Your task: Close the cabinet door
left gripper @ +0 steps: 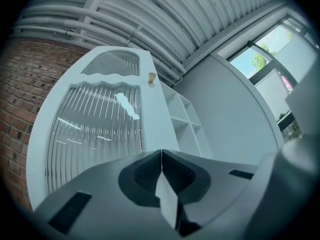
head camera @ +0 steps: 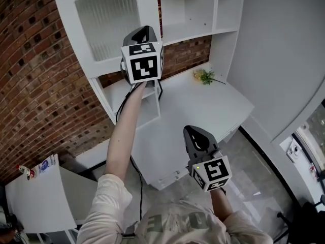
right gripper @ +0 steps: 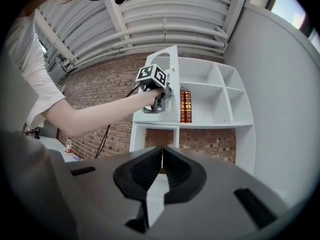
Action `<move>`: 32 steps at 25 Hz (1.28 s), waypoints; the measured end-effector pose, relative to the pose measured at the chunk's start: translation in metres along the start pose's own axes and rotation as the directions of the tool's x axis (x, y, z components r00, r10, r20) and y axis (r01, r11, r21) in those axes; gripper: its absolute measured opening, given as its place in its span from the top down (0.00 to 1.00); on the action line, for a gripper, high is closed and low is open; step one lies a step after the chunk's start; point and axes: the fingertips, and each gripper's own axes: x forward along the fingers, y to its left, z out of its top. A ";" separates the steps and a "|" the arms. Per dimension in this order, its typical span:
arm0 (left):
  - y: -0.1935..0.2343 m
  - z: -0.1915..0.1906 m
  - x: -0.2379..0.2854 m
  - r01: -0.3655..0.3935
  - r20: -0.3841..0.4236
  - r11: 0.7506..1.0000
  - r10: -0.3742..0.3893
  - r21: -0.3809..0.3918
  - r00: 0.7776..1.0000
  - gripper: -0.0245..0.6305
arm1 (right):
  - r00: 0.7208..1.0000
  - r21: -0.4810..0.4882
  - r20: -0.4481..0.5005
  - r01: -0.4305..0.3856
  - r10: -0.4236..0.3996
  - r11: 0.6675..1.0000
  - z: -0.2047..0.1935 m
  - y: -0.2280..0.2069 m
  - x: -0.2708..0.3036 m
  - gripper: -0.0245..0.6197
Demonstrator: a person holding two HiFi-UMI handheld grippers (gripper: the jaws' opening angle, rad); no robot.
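The white cabinet door (head camera: 109, 19) has a ribbed glass pane and stands swung out from the white shelf unit (head camera: 193, 14). In the left gripper view the door (left gripper: 100, 129) fills the left half, with a small brass knob (left gripper: 152, 77) on its free edge. My left gripper (head camera: 143, 32) is raised on an outstretched arm close in front of the door's lower part. Its jaws (left gripper: 161, 151) are shut with nothing between them, and whether they touch the door I cannot tell. My right gripper (head camera: 195, 132) hangs lower over the desk, shut and empty (right gripper: 162, 148).
Red books (right gripper: 185, 106) stand in a shelf compartment beside the door. A small green plant (head camera: 205, 76) lies on the white desk (head camera: 213, 111) below. A brick wall (head camera: 35, 75) runs on the left and a plain white wall (head camera: 274, 50) on the right. A low white table (head camera: 45, 192) carries a bottle (head camera: 24, 172).
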 end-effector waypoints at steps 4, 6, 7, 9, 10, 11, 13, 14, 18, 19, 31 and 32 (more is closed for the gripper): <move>0.005 -0.004 0.014 -0.009 0.001 1.000 0.009 -0.002 1.000 0.94 | 1.000 -0.004 -0.008 0.013 -0.013 1.000 -0.003 -0.006 0.005 0.94; 0.008 -0.007 0.021 -0.020 0.003 1.000 0.020 0.004 1.000 0.94 | 1.000 -0.007 -0.010 0.020 -0.020 1.000 -0.004 -0.009 0.007 0.94; 0.009 -0.008 0.024 -0.026 0.002 1.000 0.026 0.008 1.000 0.94 | 1.000 -0.006 -0.012 0.024 -0.024 1.000 -0.005 -0.011 0.008 0.94; 0.012 -0.011 0.030 -0.035 -0.002 0.999 0.035 0.017 0.999 0.94 | 0.999 -0.003 -0.015 0.031 -0.031 1.000 -0.008 -0.014 0.009 0.94; 0.013 -0.012 0.033 -0.040 -0.004 0.999 0.040 0.020 0.999 0.94 | 0.999 -0.004 -0.016 0.035 -0.035 0.999 -0.009 -0.016 0.010 0.94; 0.015 -0.014 0.037 -0.045 -0.004 0.999 0.045 0.024 0.999 0.94 | 0.999 -0.005 -0.018 0.040 -0.040 0.999 -0.010 -0.017 0.010 0.94; 0.019 -0.017 0.043 -0.055 -0.007 0.998 0.055 0.031 0.998 0.94 | 0.998 0.000 -0.022 0.052 -0.052 0.999 -0.012 -0.021 0.011 0.94; 0.020 -0.018 0.047 -0.059 -0.009 0.998 0.060 0.034 0.998 0.94 | 0.998 0.003 -0.026 0.059 -0.059 0.998 -0.013 -0.023 0.011 0.94; 0.027 -0.022 0.057 -0.087 -0.011 0.994 0.087 0.065 0.996 0.94 | 0.997 -0.005 -0.027 0.077 -0.077 0.997 -0.012 -0.027 0.012 0.94; 0.028 -0.023 0.059 -0.092 -0.012 0.993 0.093 0.069 0.996 0.94 | 0.996 -0.006 -0.028 0.079 -0.079 0.997 -0.013 -0.027 0.012 0.94; 0.038 -0.038 0.090 -0.068 -0.061 0.997 0.066 -0.041 0.996 0.95 | 0.994 -0.014 -0.041 0.098 -0.098 0.995 -0.013 -0.031 0.009 0.94; 0.039 -0.038 0.091 -0.064 -0.062 0.997 0.062 -0.040 0.996 0.95 | 0.993 -0.012 -0.046 0.104 -0.104 0.995 -0.014 -0.033 0.008 0.94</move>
